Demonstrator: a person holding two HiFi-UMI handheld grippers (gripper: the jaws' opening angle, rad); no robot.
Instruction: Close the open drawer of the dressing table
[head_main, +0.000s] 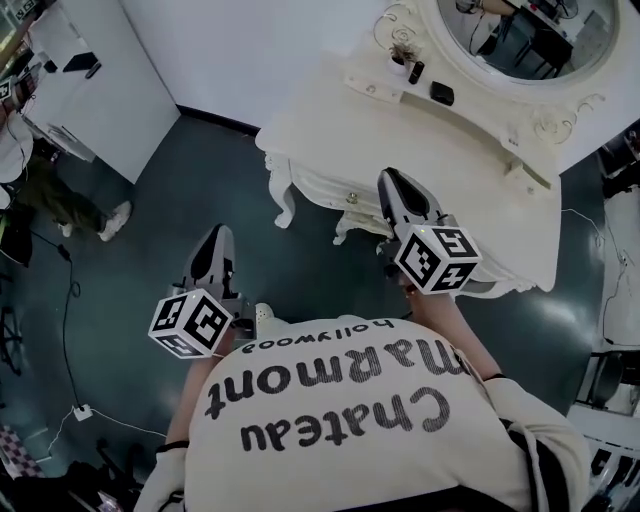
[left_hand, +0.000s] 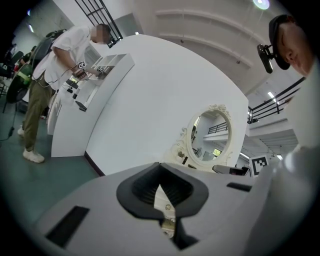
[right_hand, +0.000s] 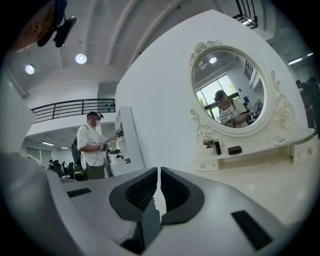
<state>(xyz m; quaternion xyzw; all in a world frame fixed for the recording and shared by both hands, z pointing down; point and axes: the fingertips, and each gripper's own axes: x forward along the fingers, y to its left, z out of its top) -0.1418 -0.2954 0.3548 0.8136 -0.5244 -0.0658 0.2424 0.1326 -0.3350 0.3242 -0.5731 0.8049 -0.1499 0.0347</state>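
**Cream table front half hidden – both grippers pressed together, empty**

Cream-painted carved wooden dressing table (head_main: 480, 170) stands against the white wall under its oval framed mirror (head_main: 520, 30). Its shallow cream drawer (head_main: 322, 187) lies below the front edge of the worktop, near the left front corner, with one small round knob (head_main: 350, 197) showing. From this steep angle I cannot tell whether the drawer front sits flush. Its right-hand stretch is covered by the right gripper (head_main: 388, 178), which hangs over the worktop's front edge.

The right gripper view shows its black ribbed pads (right_hand: 172, 187) drawn together to a thin slit, with nothing between them. The left gripper (head_main: 220, 232) is off the table, above the dark green floor (head_main: 200, 170) – its jaws meet at the tips too and pinch nothing.

Three small things stand on the raised shelf along the worktop's back edge:
- one dark slim bottle (head_main: 416, 72)
- one flat black box (head_main: 441, 94)
- one little sprig ornament (head_main: 400, 52), too small to make out

Two grippers are counted, each with one marker cube. One other person (left_hand: 50, 80) bends at a white counter (left_hand: 95, 80). In the head view that person is cut off by the left border.
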